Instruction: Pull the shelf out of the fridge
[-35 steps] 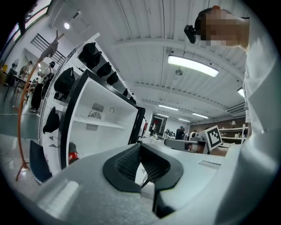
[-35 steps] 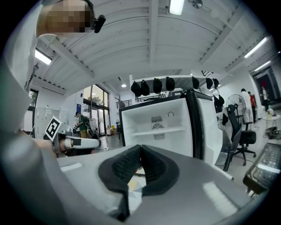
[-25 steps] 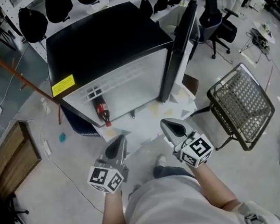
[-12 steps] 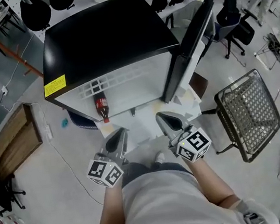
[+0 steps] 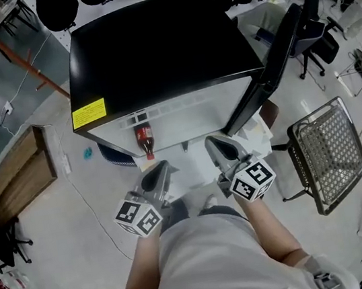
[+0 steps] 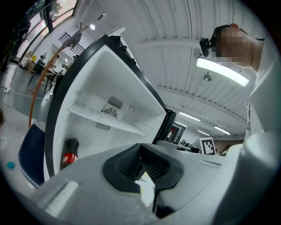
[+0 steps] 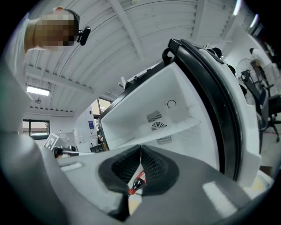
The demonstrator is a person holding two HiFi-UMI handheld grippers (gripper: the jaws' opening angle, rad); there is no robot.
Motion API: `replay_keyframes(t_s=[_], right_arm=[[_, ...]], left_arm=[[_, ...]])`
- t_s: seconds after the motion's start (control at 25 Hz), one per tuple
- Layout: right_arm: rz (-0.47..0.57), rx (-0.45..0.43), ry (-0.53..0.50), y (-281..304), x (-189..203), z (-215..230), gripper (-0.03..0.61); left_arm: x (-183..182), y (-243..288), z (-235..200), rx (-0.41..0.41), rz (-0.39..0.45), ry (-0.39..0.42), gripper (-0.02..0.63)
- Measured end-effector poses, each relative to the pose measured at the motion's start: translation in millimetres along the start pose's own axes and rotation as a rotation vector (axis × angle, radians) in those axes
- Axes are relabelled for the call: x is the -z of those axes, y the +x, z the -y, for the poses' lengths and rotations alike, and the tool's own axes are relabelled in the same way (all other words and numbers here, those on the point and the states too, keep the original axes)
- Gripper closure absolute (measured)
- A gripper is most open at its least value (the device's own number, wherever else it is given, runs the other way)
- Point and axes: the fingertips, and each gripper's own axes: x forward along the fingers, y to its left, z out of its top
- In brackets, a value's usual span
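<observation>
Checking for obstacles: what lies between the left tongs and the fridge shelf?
A cola bottle in the fridge, below the shelf, just ahead of the left tongs; the head view shows it.

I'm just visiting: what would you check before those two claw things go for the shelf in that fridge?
1. Fridge door open: ok.
2. Shelf in sight and in place: ok.
3. Cola bottle clear of the shelf: ok, it sits below it.
4. Left gripper open to grab: not ok, jaws shut, empty.
5. Right gripper open to grab: not ok, jaws shut, empty.
6. Both at the shelf: not ok, both are short of it.
</observation>
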Motion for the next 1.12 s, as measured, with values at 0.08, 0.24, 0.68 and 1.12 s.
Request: replay_keyframes(t_s=[0.08, 0.24, 0.68, 1.12], right_arm=[[0.011, 0.01, 0.041, 12.8, 1.7, 2.3, 0.575], [0.034, 0.022, 0.127, 38.7, 2.9, 6.3, 0.539], [0.166, 0.075, 0.463, 98.0, -5.0, 37.4, 0.345], [0.243, 0.074, 0.623, 150.7, -11.7, 52.5, 0.336]], left_arm=[[-2.4, -1.6, -6.8, 0.015, -0.014, 0.003, 0.606], [-9.9, -7.2, -22.6, 0.041, -0.032, 0.011, 0.606], [-19.5, -25.4, -60.8, 0.091, -0.06, 0.034, 0.606], [-27.3, -39.0, -88.9, 0.115, -0.057, 0.029, 0.606]])
